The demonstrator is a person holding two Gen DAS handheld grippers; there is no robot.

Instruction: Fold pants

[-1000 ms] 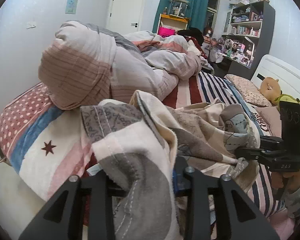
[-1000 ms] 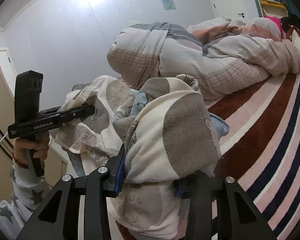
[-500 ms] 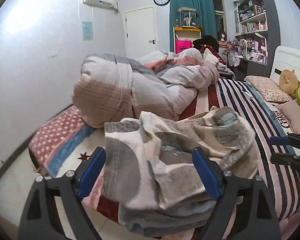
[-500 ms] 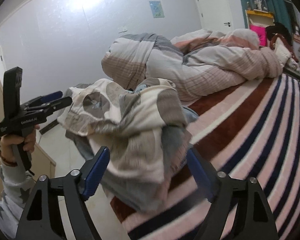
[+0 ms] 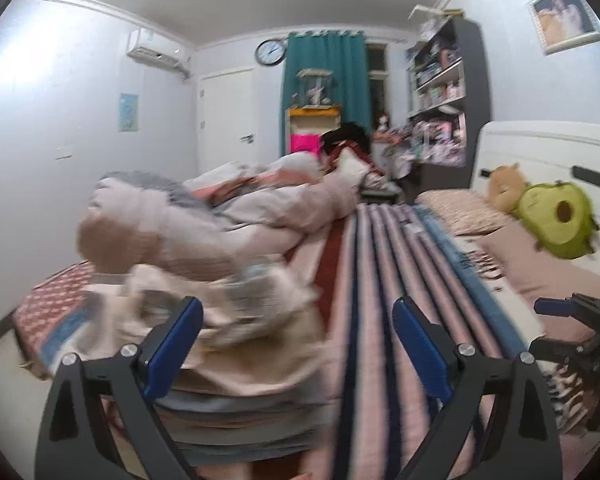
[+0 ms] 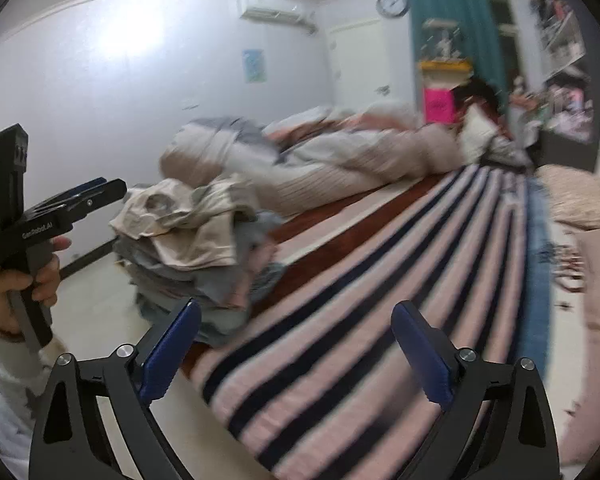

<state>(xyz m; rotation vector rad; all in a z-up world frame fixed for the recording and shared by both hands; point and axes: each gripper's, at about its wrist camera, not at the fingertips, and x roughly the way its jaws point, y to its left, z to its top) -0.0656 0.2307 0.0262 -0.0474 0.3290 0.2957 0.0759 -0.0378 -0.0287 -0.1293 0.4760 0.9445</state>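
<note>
Pants (image 6: 188,220): cream fabric with grey round patches, loosely bunched, not flat. Lying on top of a stack of folded clothes (image 6: 196,280) at the corner of the striped bed (image 6: 380,280), near its edge. In the left wrist view the pants (image 5: 236,320) are motion-blurred; folds indistinct. Free of both grippers, nothing touching them.

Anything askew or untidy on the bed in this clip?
Yes. The patterned pants sit crumpled, not flat, atop a clothes stack at the striped bed's corner, overhanging it. Both grippers' jaws are open and empty.
</note>
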